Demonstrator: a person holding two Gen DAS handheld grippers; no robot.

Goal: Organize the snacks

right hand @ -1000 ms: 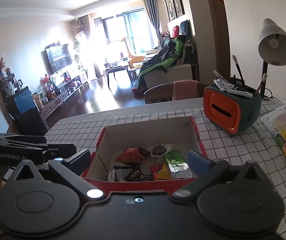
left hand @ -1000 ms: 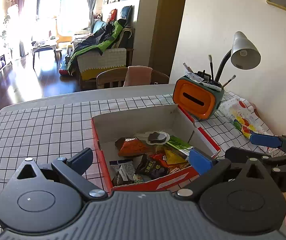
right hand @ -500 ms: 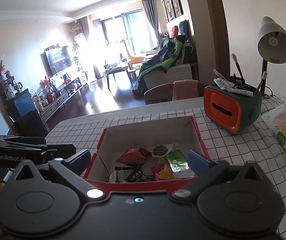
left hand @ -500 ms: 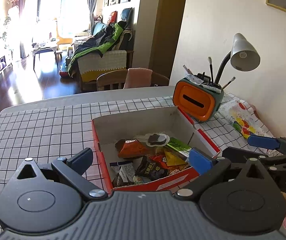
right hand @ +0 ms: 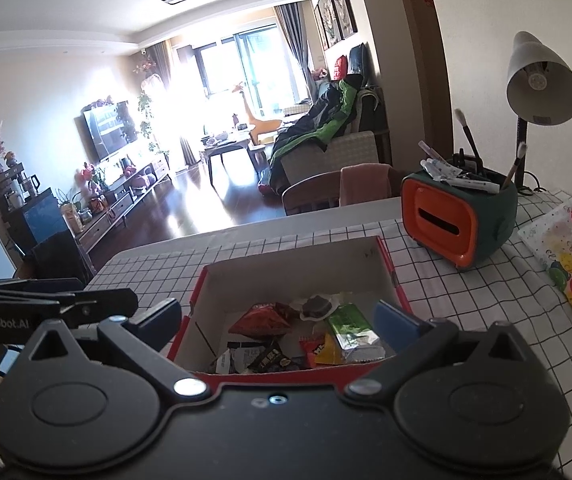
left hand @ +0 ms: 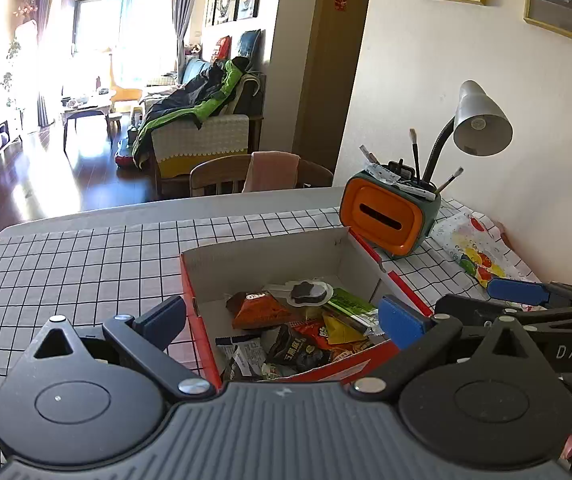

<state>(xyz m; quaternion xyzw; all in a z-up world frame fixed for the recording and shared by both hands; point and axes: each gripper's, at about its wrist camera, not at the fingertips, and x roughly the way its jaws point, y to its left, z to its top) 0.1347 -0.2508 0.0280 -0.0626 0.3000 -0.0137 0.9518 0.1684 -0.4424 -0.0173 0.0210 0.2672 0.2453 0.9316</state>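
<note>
on a black-and-white checked tablecloth (left hand: 85,264), an open red cardboard box (left hand: 269,248) with pale inner walls, holding a loose heap of snack packets in its near half. among them: an orange-brown triangular packet (left hand: 259,310) toward the far left, a clear-wrapped dark biscuit (left hand: 309,291) just beyond it, a green wrapper (left hand: 350,306) to the right, a yellow packet (left hand: 338,330) and a black packet (left hand: 296,350) nearer. left gripper (left hand: 281,318) hovering at the near edge of the box, jaws wide apart, empty. right gripper (right hand: 275,316) beside it at the same near edge, jaws likewise spread, holding nothing. far right of the box, an orange-fronted green desk organizer (left hand: 390,220) with brushes, a grey gooseneck lamp (left hand: 480,122) behind, and a colourful balloon-print bag (left hand: 472,246) flat on the cloth by the wall.
</note>
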